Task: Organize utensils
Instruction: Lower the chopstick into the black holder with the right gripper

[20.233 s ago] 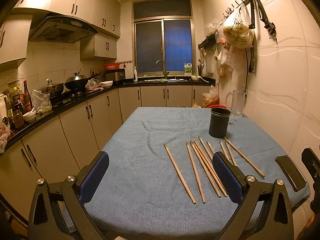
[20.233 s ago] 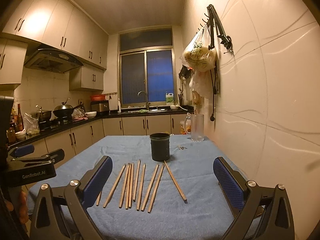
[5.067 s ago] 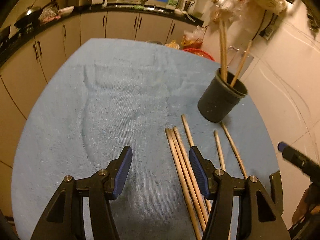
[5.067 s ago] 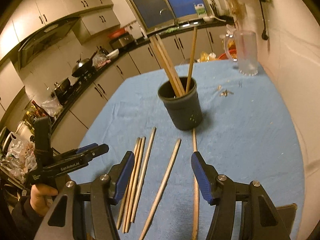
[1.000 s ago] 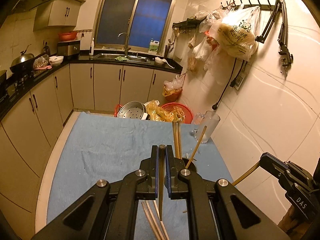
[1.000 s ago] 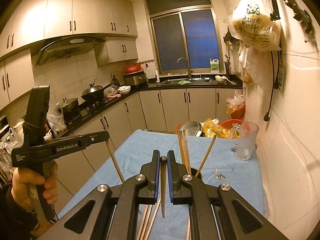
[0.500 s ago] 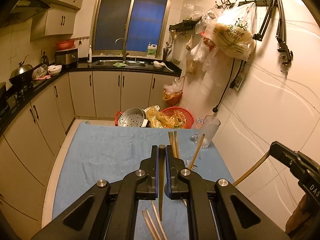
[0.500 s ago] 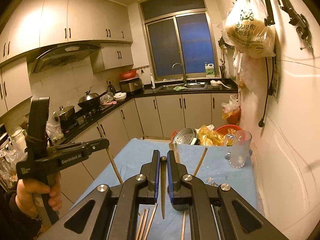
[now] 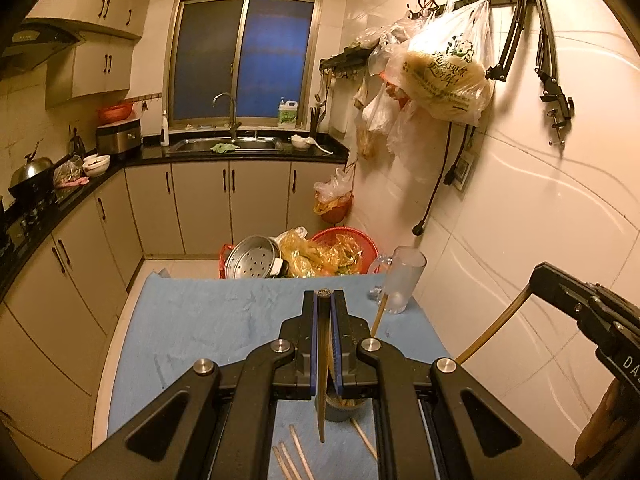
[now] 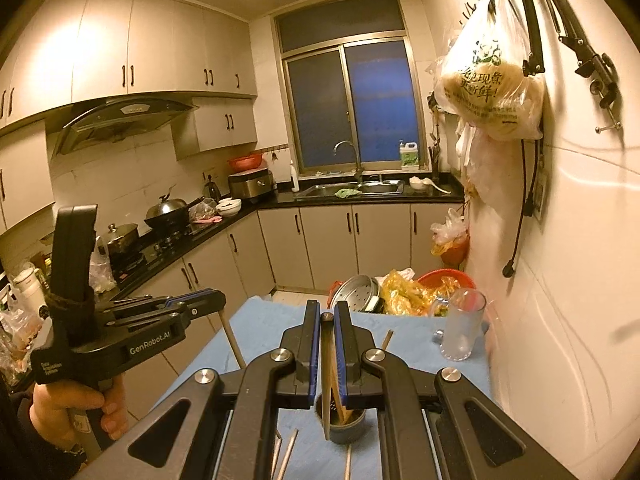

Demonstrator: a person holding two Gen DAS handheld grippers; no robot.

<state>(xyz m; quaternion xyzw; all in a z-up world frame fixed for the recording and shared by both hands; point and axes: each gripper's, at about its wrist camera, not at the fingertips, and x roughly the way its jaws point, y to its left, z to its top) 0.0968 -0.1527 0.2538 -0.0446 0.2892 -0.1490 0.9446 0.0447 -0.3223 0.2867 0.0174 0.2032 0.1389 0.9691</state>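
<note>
Left gripper (image 9: 325,300) pinches one chopstick (image 9: 321,380); right gripper (image 10: 327,312) pinches another (image 10: 328,376). Both hang tip-down, just above the cup (image 10: 340,426) below the jaws. Judged step: dropping these in, which calls for aiming each tip inside the rim. Sticks (image 10: 344,410) already standing there crowd the opening; more (image 9: 292,460) lie on the cloth (image 9: 208,320). A glass mug (image 9: 402,280) stands ahead, rightward.
</note>
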